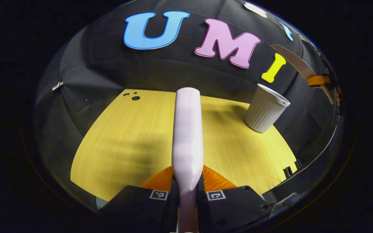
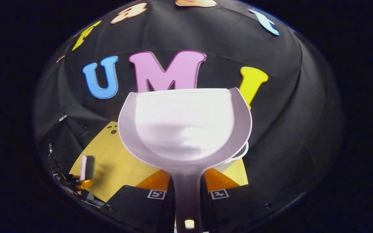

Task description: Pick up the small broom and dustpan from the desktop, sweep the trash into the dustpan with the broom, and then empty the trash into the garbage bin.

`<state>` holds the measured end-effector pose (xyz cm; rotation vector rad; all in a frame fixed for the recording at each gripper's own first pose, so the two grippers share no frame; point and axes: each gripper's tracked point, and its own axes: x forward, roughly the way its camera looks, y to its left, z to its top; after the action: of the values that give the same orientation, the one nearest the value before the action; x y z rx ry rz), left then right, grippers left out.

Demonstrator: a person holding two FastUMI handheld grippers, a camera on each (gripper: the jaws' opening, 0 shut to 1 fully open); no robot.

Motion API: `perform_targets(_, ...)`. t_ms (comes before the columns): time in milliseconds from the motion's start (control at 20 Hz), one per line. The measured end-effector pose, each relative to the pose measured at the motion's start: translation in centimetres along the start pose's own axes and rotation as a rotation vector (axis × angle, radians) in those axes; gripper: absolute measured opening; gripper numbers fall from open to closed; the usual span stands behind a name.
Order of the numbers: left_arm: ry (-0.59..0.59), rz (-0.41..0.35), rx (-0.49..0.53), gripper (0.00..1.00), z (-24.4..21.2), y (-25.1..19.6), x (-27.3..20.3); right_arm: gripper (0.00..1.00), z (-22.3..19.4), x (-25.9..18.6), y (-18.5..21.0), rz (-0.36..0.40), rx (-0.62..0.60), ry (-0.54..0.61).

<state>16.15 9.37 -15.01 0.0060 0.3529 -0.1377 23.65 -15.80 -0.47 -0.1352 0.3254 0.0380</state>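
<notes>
In the left gripper view, nearest the camera, the left gripper has its two fingers closed tight on the pale lilac broom, one finger pressing each side of the narrow handle. The broom runs straight away from the camera, widening into a smooth, rounded back that ends over the middle of the table; its bristles cannot be made out from this angle. Beyond it lies the yellow wood-grain tabletop, crossed by soft shadows, with a few small dark holes near its far left edge. At the far right of the table stands a white ribbed garbage bin, open at the top, well apart from the broom. Past the bin, at the right edge, the dustpan shows edge-on, raised in the air.

In the right gripper view, the right gripper is clamped on the flat handle of the dustpan, a finger on either side. The dustpan is pale lilac with a whitish, glossy scoop, its straight front lip held level and farthest from the camera; the scoop looks bare. Just beneath its right side, the white rim of the bin peeks out. Far off at lower left, the broom hangs over the table. Black cloth walls close in the booth behind everything.
</notes>
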Motion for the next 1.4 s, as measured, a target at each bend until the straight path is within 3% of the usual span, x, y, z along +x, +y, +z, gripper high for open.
perform_targets(250, 0.034, 0.013, -0.01, 0.29, -0.9, 0.9, 1.7, 0.35, -7.5, 2.8, 6.9, 0.129, -0.005, 0.124)
perform_targets(350, 0.062, 0.021, 0.009, 0.29, -1.6, 1.5, 2.7, 0.31, -10.7, 3.8, 8.6, 0.143, -0.033, 0.17)
perform_targets(550, 0.124, 0.038, 0.025, 0.3, -2.8, 2.1, 5.0, 0.39, -17.3, 6.7, 11.6, 0.155, -0.071, 0.273)
perform_targets(650, 0.193, 0.053, 0.027, 0.29, -4.1, 2.7, 7.6, 0.36, -22.3, 9.9, 12.8, 0.163, -0.09, 0.364)
perform_targets(800, 0.269, 0.091, 0.034, 0.27, -5.0, 3.9, 10.2, 0.32, -26.8, 12.6, 12.0, 0.148, -0.03, 0.444)
perform_targets(1000, 0.346, 0.15, 0.036, 0.29, -6.6, 5.1, 12.1, 0.36, -31.0, 14.3, 10.8, 0.108, 0.018, 0.536)
perform_targets(1250, 0.426, 0.18, 0.065, 0.28, -7.5, 5.0, 13.9, 0.36, -34.1, 15.5, 10.2, 0.082, 0.046, 0.604)
perform_targets(1350, 0.454, 0.196, 0.12, 0.33, -7.8, 4.5, 14.3, 0.41, -34.4, 15.6, 10.5, 0.094, 0.03, 0.601)
perform_targets(1400, 0.452, 0.204, 0.137, 0.35, -7.6, 4.3, 14.4, 0.38, -34.4, 15.4, 10.8, 0.11, 0.038, 0.603)
